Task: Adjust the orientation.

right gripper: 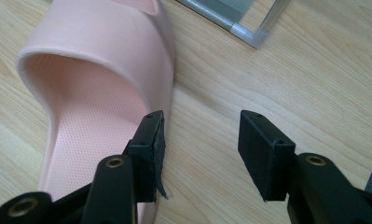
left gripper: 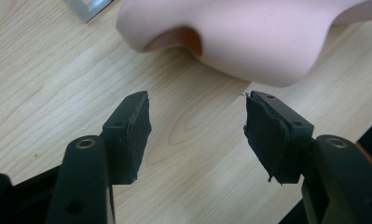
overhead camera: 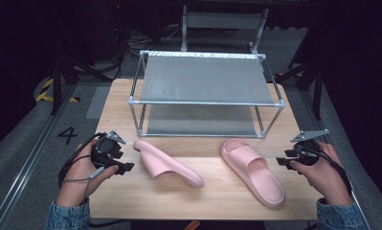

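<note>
While both hands wait at the near edge of the table [overhead camera: 212, 191], the left gripper [overhead camera: 124, 165] at nine o'clock and the right gripper [overhead camera: 285, 162] at three flank the pink slippers, jaws parted and empty, likely lined up for a pickup. Left slipper [overhead camera: 167, 164] lies tipped on its side, strap mouth toward the left jaws; right slipper [overhead camera: 253, 171] sits sole-down, dimpled footbed showing. Smooth, soft-looking foam. Behind them, at twelve, stands the two-tier shoe rack [overhead camera: 205, 101], probably their destination.

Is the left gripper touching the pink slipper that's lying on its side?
Apart. The left gripper view shows the left gripper open, bare table between its jaws and the slipper ahead.
</note>
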Motion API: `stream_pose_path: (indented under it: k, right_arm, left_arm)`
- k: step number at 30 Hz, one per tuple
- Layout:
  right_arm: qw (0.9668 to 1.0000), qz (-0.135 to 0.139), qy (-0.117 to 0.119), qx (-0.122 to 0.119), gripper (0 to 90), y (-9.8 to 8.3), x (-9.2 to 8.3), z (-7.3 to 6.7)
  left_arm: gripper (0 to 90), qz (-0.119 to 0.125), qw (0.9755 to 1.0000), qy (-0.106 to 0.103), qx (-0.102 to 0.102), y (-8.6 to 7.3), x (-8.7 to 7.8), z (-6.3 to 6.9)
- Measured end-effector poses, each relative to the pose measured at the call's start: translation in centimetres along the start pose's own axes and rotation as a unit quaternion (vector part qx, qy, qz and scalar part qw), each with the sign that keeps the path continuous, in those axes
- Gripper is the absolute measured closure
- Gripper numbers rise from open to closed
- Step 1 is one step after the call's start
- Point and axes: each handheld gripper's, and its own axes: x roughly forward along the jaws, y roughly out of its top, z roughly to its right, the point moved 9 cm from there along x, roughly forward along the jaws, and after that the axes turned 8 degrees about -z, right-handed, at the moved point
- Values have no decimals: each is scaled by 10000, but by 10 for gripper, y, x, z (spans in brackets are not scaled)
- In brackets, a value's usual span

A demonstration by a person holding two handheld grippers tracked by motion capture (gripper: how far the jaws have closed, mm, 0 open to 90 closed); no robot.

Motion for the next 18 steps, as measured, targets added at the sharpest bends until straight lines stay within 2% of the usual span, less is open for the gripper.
stream_pose_path:
  k: [1,3,5,7,10,11,14,15,18]
  right_arm:
    - [10000,23,-7,-9,520,1,-1,-1]
    - [10000,-4,-18,-45,523,0,-1,-1]
    - [10000,-16,-5,-56,522,0,-1,-3]
    - [10000,-17,-6,-64,522,0,-1,-3]
    - [9999,-53,12,-84,522,-1,1,-5]
    - [9999,-63,17,-93,525,-2,1,-5]
    - [9999,-96,20,-85,527,-5,2,-4]
    - [9999,-133,3,-61,529,-8,3,-3]
    - [9998,-167,-28,-44,530,-12,3,-2]
  left_arm:
    - [483,20,9998,-192,97,2,-2,7]
    - [532,60,9981,-487,379,4,-4,18]
    - [567,90,9965,-648,522,7,-5,26]
    - [603,75,9966,-640,518,9,-6,29]
    - [633,-52,9984,-437,353,15,-4,35]
    - [646,-69,9985,-398,380,19,-3,38]
    - [700,-22,9973,-569,467,28,0,51]
    - [744,-17,9970,-607,488,31,1,54]
    - [824,-32,9953,-711,661,39,6,63]
